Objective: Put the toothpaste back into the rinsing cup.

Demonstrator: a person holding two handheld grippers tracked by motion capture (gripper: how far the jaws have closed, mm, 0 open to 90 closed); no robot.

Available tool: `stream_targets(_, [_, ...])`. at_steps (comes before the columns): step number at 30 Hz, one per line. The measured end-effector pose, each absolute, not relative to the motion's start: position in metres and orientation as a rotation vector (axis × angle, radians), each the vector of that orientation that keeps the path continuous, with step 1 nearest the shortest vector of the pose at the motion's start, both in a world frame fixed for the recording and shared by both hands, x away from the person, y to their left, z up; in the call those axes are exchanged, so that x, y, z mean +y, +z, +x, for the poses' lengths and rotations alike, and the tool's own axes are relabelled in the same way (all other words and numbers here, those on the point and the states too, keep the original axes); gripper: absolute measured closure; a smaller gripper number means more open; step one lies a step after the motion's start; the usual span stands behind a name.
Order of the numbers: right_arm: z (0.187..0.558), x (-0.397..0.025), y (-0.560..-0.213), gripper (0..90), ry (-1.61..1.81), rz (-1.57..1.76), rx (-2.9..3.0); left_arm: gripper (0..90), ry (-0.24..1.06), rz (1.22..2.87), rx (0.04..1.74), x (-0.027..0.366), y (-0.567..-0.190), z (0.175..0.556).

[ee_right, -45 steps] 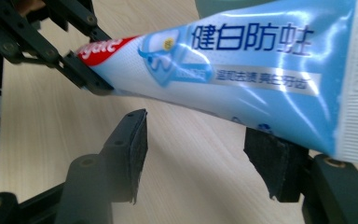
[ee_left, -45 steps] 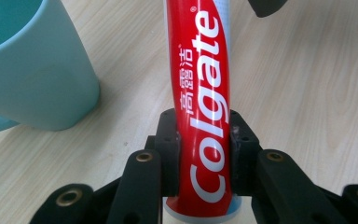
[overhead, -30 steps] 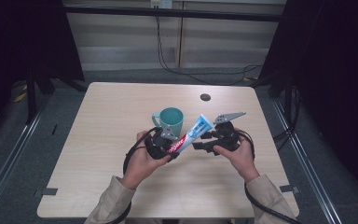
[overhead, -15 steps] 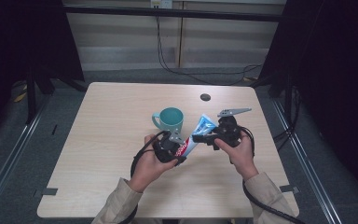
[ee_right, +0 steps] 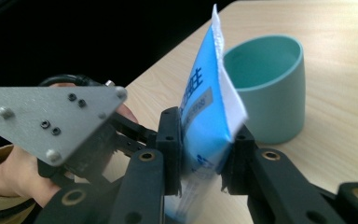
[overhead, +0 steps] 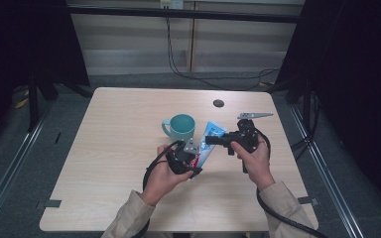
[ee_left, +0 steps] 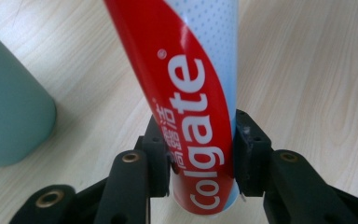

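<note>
A red, white and blue Colgate toothpaste tube (overhead: 206, 145) is held aslant just above the table, in front of a teal mug (overhead: 181, 127). My left gripper (overhead: 192, 156) is shut on its lower, red end (ee_left: 200, 140), with the mug (ee_left: 9, 102) close at the left. My right gripper (overhead: 211, 140) is shut on the flat blue crimped end (ee_right: 205, 130), which sticks up between the jaws. Behind it stands the mug (ee_right: 268, 88), and the other gripper's grey plate (ee_right: 51, 121) shows at the left.
A small dark round spot (overhead: 218, 103) lies on the wooden table (overhead: 104, 163) behind the mug. Cables trail from both grippers toward the table's front edge. Dark floor and metal rails surround the table.
Both hands have shifted a little to the right with the tube between them. The tube now stands steeper and sits closer to the mug's right side.
</note>
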State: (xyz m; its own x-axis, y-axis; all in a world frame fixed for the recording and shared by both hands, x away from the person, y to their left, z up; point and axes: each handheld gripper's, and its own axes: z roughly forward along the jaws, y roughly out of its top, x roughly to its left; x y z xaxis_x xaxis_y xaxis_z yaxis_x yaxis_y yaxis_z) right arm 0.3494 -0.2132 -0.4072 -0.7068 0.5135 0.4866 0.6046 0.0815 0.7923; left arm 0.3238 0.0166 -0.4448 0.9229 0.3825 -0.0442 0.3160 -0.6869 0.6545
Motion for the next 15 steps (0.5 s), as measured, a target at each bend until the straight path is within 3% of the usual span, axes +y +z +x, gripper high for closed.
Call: stream_targets(15, [0.35, -0.201, -0.394, 76.2, -1.781, -1.165, -2.292, 51.8, 0.094, 2.321, 0.486, 0.005, -0.443, 0.32])
